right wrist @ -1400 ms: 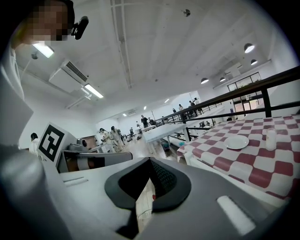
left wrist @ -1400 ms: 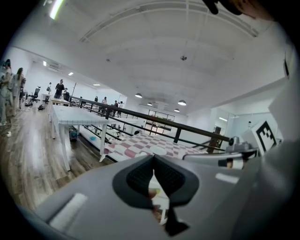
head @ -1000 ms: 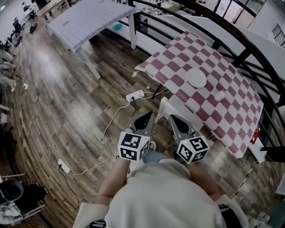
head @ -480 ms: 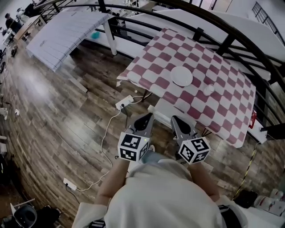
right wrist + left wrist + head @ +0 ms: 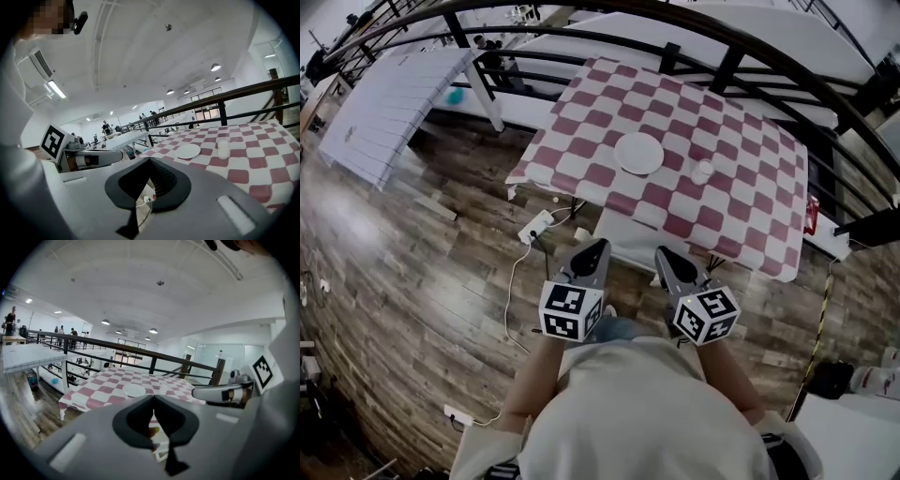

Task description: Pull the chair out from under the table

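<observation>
The tabletop (image 5: 741, 208) wore a red-and-white checked cloth. The white chair (image 5: 630, 242) was tucked under the tabletop's near edge, and only part of it showed past the hem of the cloth.

The left gripper (image 5: 599, 246) hung just short of that near edge, pointing at the chair. Its jaws were closed tip to tip with nothing between them, as the left gripper view showed plainly. The right gripper (image 5: 661, 252) was level with it at the same edge, a little further along. Its jaws were likewise pressed together and empty. Neither gripper touched the chair, which lay between and just beyond their tips.

On the tabletop a white plate (image 5: 638, 153) sat toward the far side, with a small pale cup (image 5: 703, 172) close beside it. A black railing (image 5: 727, 67) ran behind the tabletop's far edge.

On the wooden floor (image 5: 412, 272), just off the tabletop's near left corner, lay a white power strip (image 5: 534, 227) with its cable trailing away. Well off to the left of the tabletop stood a second table (image 5: 384, 112) under a pale striped cover.
</observation>
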